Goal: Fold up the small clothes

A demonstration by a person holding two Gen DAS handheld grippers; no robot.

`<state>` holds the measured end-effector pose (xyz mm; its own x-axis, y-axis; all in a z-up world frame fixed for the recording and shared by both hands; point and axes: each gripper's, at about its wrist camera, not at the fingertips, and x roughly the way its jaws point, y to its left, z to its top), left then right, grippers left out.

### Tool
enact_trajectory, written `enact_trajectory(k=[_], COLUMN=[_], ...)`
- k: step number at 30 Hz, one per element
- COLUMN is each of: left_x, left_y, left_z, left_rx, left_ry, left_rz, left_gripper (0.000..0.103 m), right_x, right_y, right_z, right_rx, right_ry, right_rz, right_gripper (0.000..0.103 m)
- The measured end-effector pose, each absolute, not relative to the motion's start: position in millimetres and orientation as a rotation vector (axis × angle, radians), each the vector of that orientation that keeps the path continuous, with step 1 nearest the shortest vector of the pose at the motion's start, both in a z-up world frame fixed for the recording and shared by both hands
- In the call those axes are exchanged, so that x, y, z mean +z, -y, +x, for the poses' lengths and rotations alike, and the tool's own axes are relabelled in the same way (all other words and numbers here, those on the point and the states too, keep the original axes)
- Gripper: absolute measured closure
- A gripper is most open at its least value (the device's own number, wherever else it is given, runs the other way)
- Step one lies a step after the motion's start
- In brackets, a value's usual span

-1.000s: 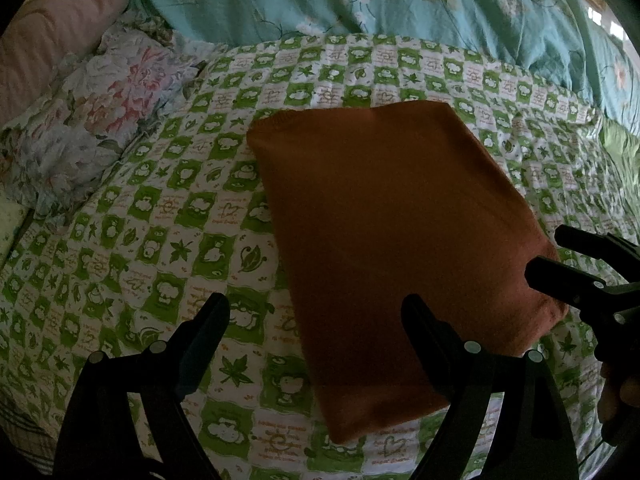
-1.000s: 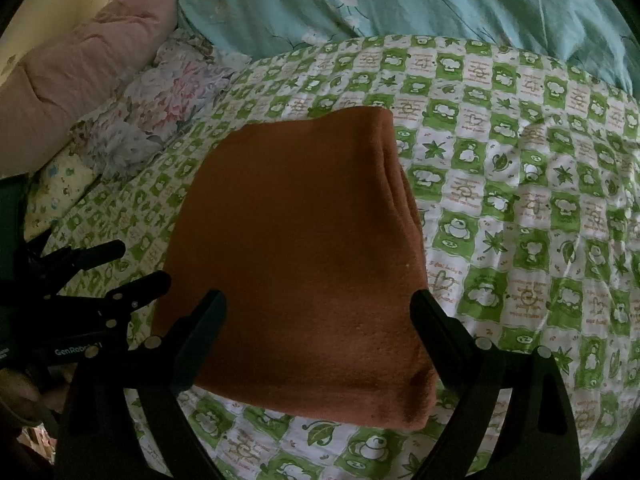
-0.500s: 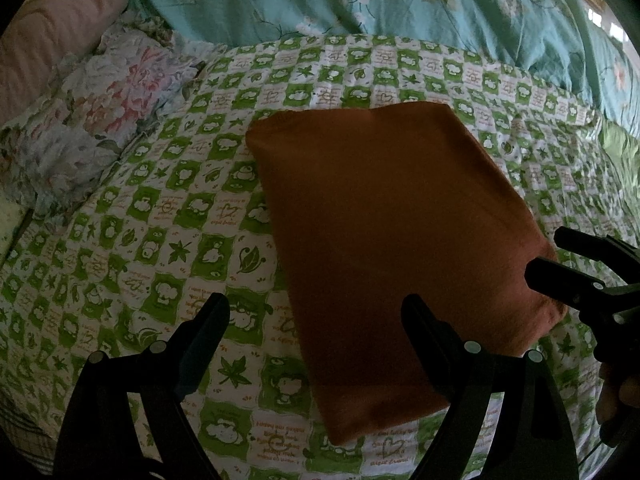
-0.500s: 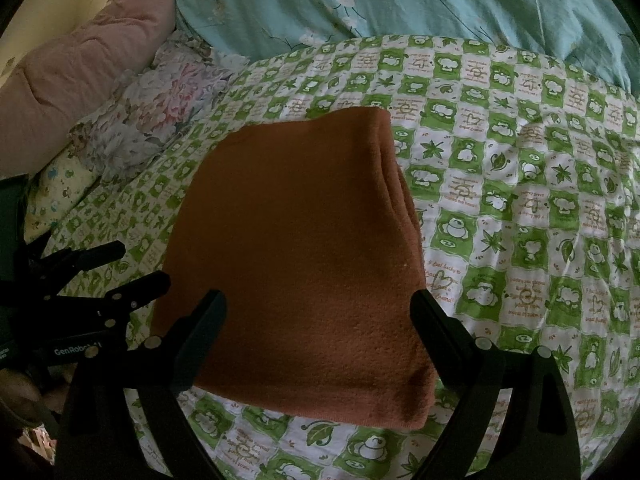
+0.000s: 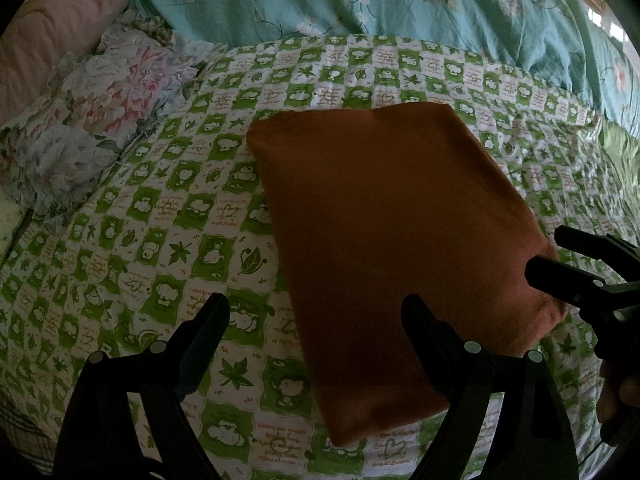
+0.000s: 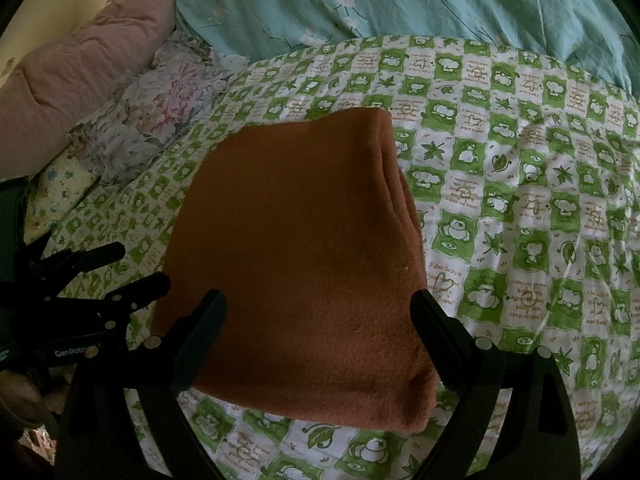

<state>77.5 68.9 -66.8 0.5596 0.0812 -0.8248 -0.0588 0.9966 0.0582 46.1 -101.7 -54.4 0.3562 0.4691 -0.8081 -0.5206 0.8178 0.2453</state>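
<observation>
The rust-orange garment [image 5: 384, 240] lies folded into a thick, neat rectangle on the bed; its top face is smooth, and along its right edge, seen from my right wrist, several stacked layers [image 6: 404, 200] show as parallel folds; a ribbed hem runs along the far left corner in the left wrist view. It rests flat on the green-and-white checked quilt [image 5: 160, 220], printed with leaves, little animals and hearts, roughly in the middle of that cover. My left gripper [image 5: 316, 336] hangs above the near left corner of the garment with its jaws spread wide, gripping nothing; one finger is over the quilt, the other over the orange cloth. My right gripper [image 6: 320, 332] hangs over the near edge, jaws likewise spread apart and empty, straddling most of the garment's width. Each gripper shows at the edge of the other's view, just beside the fold's near corners. Beyond the quilt lies a turquoise floral duvet [image 6: 400, 0]; to the left sits a ruffled pillow with pink and grey flowers [image 5: 88, 112], and behind it a pink quilted cover [image 6: 76, 68]; the light is dim.
</observation>
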Motion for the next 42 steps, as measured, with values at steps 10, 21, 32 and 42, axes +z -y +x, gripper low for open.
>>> enact_trajectory(k=[10, 21, 32, 42], left_x=[-67.0, -67.5, -65.2, -59.8], left_y=[-69.7, -72.0, -75.1, -76.6], left_z=[77.9, 79.6, 85.1, 86.9], left_rx=[0.080, 0.077, 0.074, 0.090], left_ry=[-0.974, -0.974, -0.977, -0.951], left_rz=[0.024, 0.021, 0.011, 0.036], left_gripper=[0.015, 0.015, 0.015, 0.015], right_x=[-54.8, -53.2, -53.2, -52.6], right_y=[101.1, 101.6, 100.7, 101.9], right_z=[46.9, 49.7, 52.9, 55.3], right_rx=[0.641, 0.639, 0.628, 0.623], right_ry=[-1.023, -1.020, -1.013, -1.013], right_rz=[-0.057, -0.051, -0.041, -0.033], right_gripper=[0.010, 0.010, 0.010, 0.010])
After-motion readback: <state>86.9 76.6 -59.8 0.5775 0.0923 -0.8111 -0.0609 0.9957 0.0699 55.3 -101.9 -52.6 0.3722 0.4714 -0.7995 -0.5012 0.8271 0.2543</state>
